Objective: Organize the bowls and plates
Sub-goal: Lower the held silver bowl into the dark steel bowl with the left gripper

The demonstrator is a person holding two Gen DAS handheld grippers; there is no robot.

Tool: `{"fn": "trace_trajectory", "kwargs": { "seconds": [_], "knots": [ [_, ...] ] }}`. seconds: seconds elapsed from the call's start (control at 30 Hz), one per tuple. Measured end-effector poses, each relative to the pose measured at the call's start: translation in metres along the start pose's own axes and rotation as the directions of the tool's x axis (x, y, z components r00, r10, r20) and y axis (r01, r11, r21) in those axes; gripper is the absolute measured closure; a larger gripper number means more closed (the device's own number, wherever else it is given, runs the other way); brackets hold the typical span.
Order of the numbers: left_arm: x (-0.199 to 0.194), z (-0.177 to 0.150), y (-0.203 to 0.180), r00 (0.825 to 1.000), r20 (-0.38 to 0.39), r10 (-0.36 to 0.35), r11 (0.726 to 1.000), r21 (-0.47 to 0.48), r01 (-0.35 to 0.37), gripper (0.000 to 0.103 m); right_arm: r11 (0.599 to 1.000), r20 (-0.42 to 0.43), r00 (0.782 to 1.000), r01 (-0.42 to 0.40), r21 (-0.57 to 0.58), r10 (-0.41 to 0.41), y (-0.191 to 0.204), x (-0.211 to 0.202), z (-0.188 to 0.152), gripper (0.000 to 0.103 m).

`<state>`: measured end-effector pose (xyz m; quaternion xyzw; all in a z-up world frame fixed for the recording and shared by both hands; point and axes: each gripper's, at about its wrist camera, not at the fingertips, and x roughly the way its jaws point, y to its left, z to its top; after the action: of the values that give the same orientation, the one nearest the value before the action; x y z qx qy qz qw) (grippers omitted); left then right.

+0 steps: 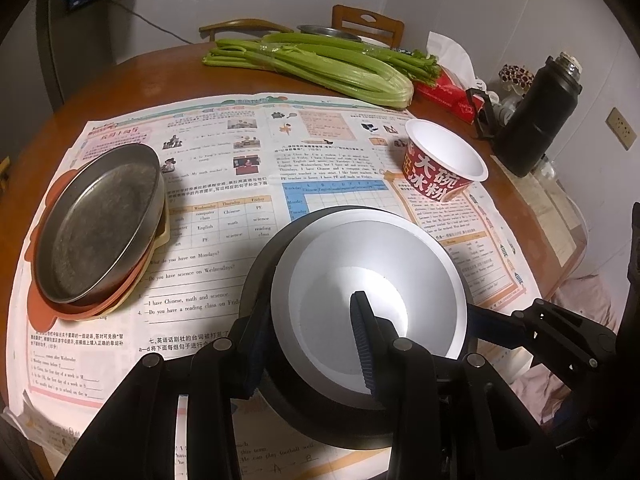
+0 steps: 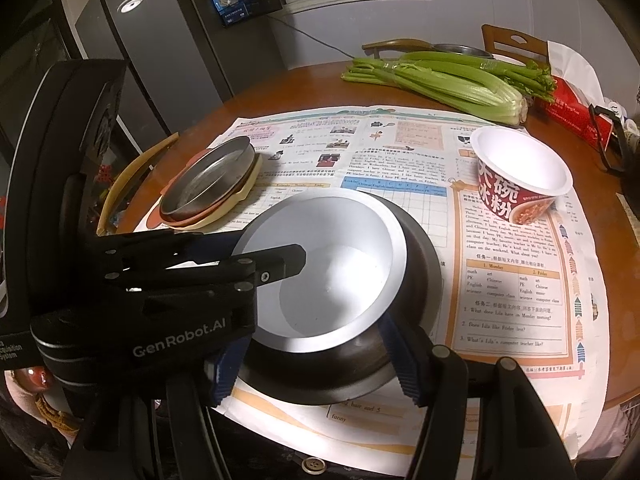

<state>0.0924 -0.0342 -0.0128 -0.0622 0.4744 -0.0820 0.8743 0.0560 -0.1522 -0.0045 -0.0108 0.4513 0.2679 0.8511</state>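
Observation:
A white bowl (image 1: 360,264) (image 2: 320,264) sits nested inside a dark metal bowl (image 1: 260,264) (image 2: 416,280) on the newspaper. My left gripper (image 1: 310,304) (image 2: 264,248) is shut on the white bowl's near rim, with one finger inside it and the other outside. My right gripper (image 2: 312,344) straddles the dark bowl's near side with both blue pads against its wall; in the left wrist view it reaches in from the right (image 1: 480,320). A metal pan (image 1: 100,224) (image 2: 212,176) tops a stack of orange and cream plates at the left. A red paper bowl (image 1: 444,160) (image 2: 520,176) stands upright at the right.
Celery (image 1: 320,68) (image 2: 440,80) lies across the far side of the round wooden table (image 1: 160,68). A red tissue box (image 1: 444,92) and a black flask (image 1: 540,116) stand at the far right. Wooden chairs (image 1: 364,24) and a metal dish sit behind the table.

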Motion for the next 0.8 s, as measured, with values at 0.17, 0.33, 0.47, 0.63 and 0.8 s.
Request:
{"fn": "trace_trajectory", "kwargs": {
  "seconds": [0.17,0.33,0.47,0.63,0.8],
  "knots": [
    [-0.004,0.000,0.001,1.000,0.009,-0.004,1.000,-0.005,0.005,0.064,1.000,0.009,1.000,0.010,-0.005,-0.010,0.001,-0.003,0.001,0.039],
    [-0.007,0.001,0.004,1.000,0.014,-0.018,1.000,-0.018,0.018,0.064,1.000,0.020,1.000,0.016,-0.007,-0.016,0.001,-0.005,0.002,0.039],
    [-0.010,0.000,0.003,1.000,0.025,-0.013,1.000,-0.018,0.014,0.064,1.000,0.028,0.999,0.020,-0.005,-0.020,0.000,-0.007,0.003,0.039],
    [-0.016,0.001,0.005,0.999,0.041,-0.008,1.000,-0.027,0.009,0.063,1.000,0.041,0.999,0.020,0.000,-0.020,-0.001,-0.011,0.004,0.039],
    [-0.021,0.002,0.008,0.999,0.053,-0.004,0.999,-0.038,0.006,0.063,1.000,0.046,0.999,0.015,0.006,-0.015,-0.002,-0.013,0.004,0.039]
  ]
}}
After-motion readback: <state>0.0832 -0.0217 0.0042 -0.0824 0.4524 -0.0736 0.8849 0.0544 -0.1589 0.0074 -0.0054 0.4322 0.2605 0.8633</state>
